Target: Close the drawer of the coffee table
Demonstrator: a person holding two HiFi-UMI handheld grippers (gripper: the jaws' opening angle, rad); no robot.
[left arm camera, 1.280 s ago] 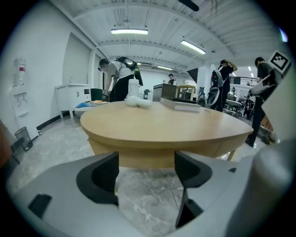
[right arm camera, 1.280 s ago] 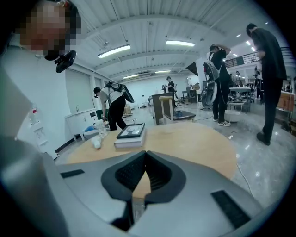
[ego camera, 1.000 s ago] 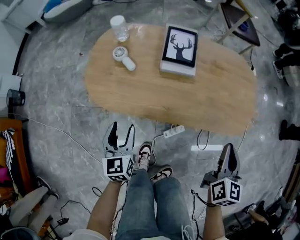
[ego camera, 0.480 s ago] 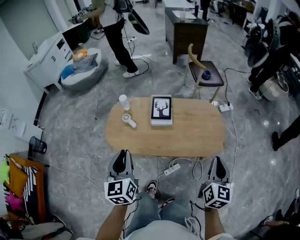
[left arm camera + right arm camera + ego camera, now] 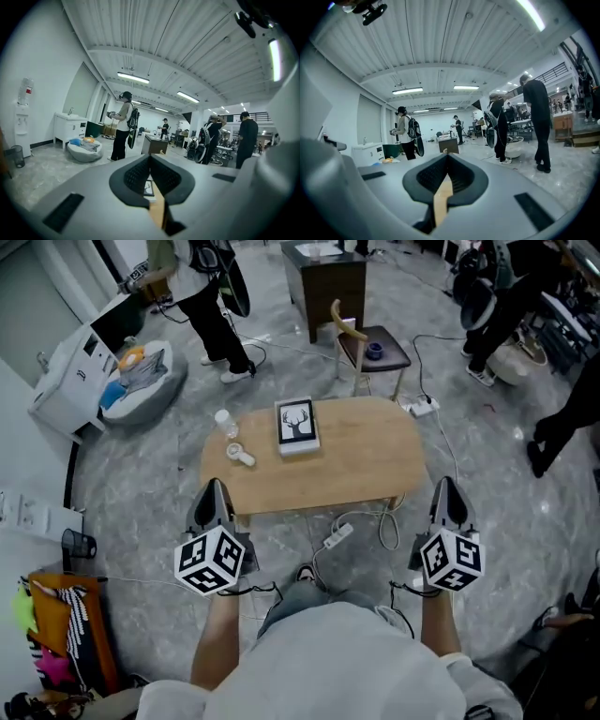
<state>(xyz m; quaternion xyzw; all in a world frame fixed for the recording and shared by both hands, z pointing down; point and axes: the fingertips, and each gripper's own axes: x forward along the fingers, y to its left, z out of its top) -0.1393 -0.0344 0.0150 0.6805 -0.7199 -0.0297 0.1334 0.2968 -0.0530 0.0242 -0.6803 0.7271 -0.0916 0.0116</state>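
From the head view, the oval wooden coffee table [image 5: 337, 465] stands on the grey floor below and ahead of me. A framed deer picture [image 5: 297, 425], a clear bottle [image 5: 223, 421] and a small white fan [image 5: 239, 455] rest on it. No drawer shows from above. My left gripper [image 5: 214, 495] is raised over the table's near left edge. Its jaws have just been closing and are shut with nothing between them. My right gripper [image 5: 447, 495] is held beside the table's right end, shut and empty. In the left gripper view the left gripper [image 5: 150, 155] points out level across the room, as does the right gripper [image 5: 448, 155] in its own view.
A white power strip [image 5: 336, 537] and cables lie on the floor by the table's near edge. Behind the table stand a chair [image 5: 366, 348] and a dark cabinet [image 5: 323, 282]. A beanbag [image 5: 131, 376] sits at the left. People stand at the back left [image 5: 202, 287] and right [image 5: 562, 418].
Both grippers have risen, and the table now looks smaller and farther below. The left gripper's jaws, open a second ago, have closed. The right gripper stayed shut.
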